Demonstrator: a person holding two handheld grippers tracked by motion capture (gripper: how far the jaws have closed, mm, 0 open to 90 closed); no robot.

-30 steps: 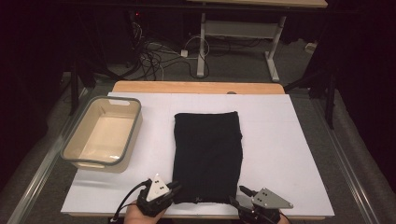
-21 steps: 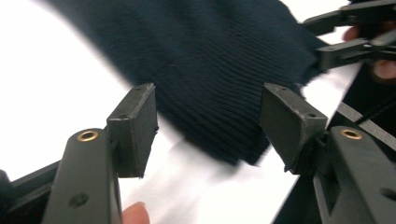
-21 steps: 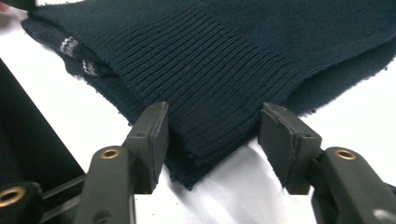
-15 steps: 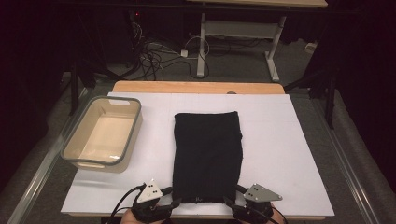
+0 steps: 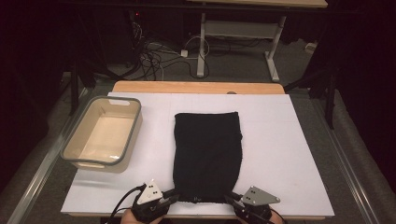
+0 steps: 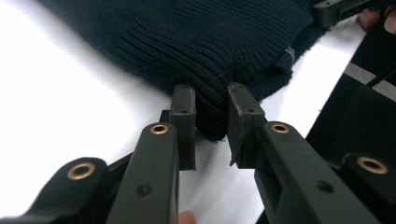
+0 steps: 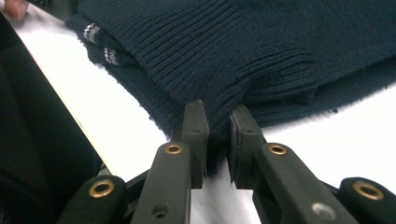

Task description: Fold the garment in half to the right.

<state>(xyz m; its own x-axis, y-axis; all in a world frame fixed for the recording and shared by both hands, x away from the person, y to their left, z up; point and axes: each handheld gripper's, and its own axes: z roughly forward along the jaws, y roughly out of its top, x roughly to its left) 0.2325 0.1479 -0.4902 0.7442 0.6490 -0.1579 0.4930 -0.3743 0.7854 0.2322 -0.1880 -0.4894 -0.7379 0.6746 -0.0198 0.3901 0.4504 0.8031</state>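
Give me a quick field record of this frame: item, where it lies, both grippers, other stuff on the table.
item: dark navy knit garment, folded flat
place: middle of the white table top
left gripper: at the garment's near left corner; jaws have just been closing and pinch the ribbed edge
right gripper: at the near right corner; jaws have just been closing, pinching the knit edge
other: beige bin with grey rim, empty, at the table's left edge
garment state: near edge not yet lifted

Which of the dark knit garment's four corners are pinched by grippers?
The two near corners: left gripper and right gripper clamp the garment's hem; far corners lie free.
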